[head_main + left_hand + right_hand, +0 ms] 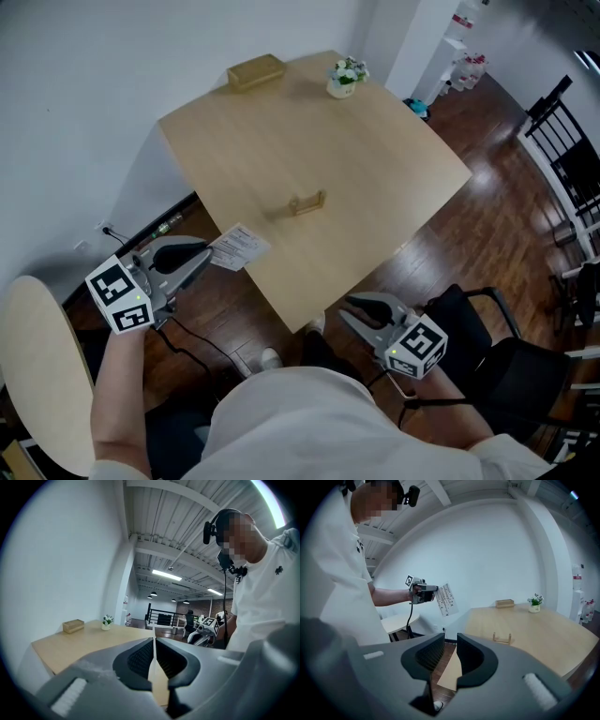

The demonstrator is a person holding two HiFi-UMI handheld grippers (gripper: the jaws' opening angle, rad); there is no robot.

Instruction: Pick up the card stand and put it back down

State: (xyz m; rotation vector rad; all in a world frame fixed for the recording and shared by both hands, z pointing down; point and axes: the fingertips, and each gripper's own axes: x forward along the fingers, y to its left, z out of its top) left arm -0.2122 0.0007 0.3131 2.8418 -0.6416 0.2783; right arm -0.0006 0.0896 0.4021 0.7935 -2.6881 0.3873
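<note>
The small wooden card stand (307,202) stands alone near the middle of the light wooden table (394,141); it also shows in the right gripper view (502,638). My left gripper (208,255) hangs off the table's left edge, shut on a printed white card (239,247). The right gripper view shows that card (446,599) held up in the air. In the left gripper view the card (157,679) runs edge-on between the pads. My right gripper (354,314) hovers off the table's near corner, open, with nothing between its jaws (450,644).
A wooden box (255,71) and a small flower pot (347,78) sit at the table's far edge. A round pale table (33,366) is at lower left. A black chair (487,347) stands at lower right, and more chairs (572,159) at far right.
</note>
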